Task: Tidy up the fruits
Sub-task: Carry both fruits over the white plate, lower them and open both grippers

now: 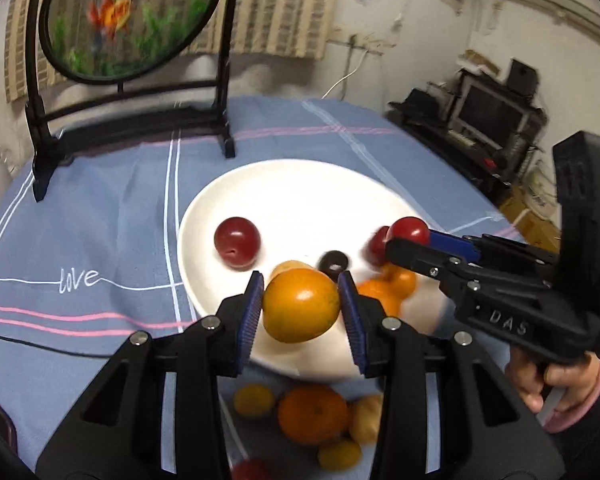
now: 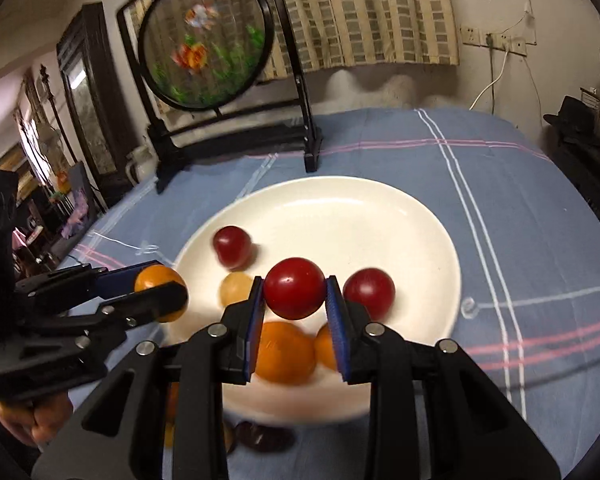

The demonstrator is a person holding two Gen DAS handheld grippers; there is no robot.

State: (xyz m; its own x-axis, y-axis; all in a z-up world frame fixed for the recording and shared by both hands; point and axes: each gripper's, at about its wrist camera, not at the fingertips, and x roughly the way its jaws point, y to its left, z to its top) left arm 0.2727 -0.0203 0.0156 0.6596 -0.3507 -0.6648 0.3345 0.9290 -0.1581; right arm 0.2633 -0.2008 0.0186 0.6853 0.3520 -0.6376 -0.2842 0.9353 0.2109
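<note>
My left gripper (image 1: pixel 300 304) is shut on an orange (image 1: pixel 300 306) and holds it over the near rim of the white plate (image 1: pixel 300 192). My right gripper (image 2: pixel 295 298) is shut on a red plum (image 2: pixel 294 288) above the plate (image 2: pixel 340 208). On the plate lie a red plum (image 1: pixel 236 242), a dark fruit (image 1: pixel 333 264), oranges (image 1: pixel 392 284) and a yellow fruit (image 2: pixel 236 288). The right gripper shows in the left wrist view (image 1: pixel 410 240); the left gripper shows in the right wrist view (image 2: pixel 160 292).
Loose fruit lies on the blue cloth below the left gripper: an orange (image 1: pixel 312 414), small yellow fruits (image 1: pixel 254 400) and a red one (image 1: pixel 250 470). A round painted screen on a black stand (image 1: pixel 128 20) stands at the table's far side.
</note>
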